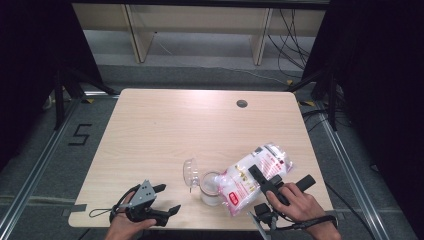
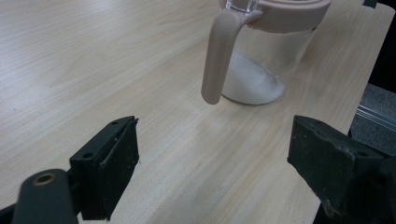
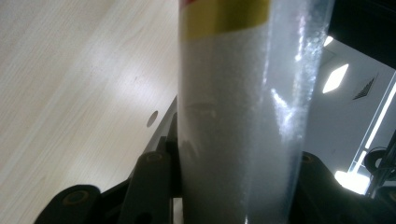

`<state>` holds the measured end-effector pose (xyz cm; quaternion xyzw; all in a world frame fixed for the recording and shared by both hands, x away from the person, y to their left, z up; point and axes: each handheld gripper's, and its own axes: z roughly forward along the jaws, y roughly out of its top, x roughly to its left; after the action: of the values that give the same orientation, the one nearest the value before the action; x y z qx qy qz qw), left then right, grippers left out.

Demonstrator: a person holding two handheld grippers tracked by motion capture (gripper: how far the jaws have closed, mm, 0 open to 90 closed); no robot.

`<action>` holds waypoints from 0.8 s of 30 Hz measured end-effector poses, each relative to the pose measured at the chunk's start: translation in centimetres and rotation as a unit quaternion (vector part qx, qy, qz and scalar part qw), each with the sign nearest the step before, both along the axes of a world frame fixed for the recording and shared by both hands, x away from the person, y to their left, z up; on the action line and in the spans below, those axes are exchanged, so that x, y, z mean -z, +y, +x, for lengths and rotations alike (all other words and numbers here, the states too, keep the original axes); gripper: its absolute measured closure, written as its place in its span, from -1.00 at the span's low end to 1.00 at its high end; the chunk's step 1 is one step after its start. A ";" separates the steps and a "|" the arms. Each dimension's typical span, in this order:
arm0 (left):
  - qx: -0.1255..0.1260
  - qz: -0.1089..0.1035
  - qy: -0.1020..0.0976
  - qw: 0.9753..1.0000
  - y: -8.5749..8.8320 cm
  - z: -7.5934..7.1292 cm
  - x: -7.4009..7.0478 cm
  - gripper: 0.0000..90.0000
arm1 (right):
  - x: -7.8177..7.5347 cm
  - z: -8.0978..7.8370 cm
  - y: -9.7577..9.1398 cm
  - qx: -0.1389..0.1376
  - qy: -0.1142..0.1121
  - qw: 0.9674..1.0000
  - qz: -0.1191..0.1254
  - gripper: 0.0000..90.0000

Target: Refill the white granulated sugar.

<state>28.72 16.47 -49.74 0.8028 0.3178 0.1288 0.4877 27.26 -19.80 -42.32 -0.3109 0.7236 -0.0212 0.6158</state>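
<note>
Near edge of a pale wooden table (image 1: 165, 125): right gripper (image 1: 265, 184) clamped on a clear bag (image 1: 255, 177) of white granules, tilted with its lower end at the mouth of a glass jar (image 1: 211, 187). Hinged lid (image 1: 190, 172) flipped open to the jar's left, some white powder already settled in the jar's bottom. Left gripper (image 1: 167, 199) resting low at near left, jaws spread wide and empty, well apart from the jar.

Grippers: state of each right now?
Left gripper: open, empty, facing the jar.
Right gripper: shut on the bag of white granules, tilted over the jar.
</note>
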 end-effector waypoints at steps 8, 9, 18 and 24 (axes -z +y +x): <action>0.000 0.002 -0.001 1.000 0.0 0.0 0.0 -0.65 | 0.1 0.0 0.0 -0.001 0.004 1.000 0.006 0.48; 0.000 0.001 -0.002 1.000 0.0 0.0 0.0 -0.65 | 0.0 0.0 0.0 -0.003 0.004 1.000 0.002 0.48; 0.010 0.012 -0.012 1.000 0.1 0.2 -0.1 -0.65 | 0.2 0.2 -0.1 -0.004 0.003 1.000 0.003 0.48; 0.002 0.007 -0.002 1.000 0.1 0.0 -0.1 -0.65 | 0.2 0.1 -0.1 0.002 0.003 1.000 0.001 0.48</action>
<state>28.75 16.57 -49.66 0.8067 0.3142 0.1313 0.4829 27.36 -19.94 -42.53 -0.3091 0.7258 -0.0204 0.6143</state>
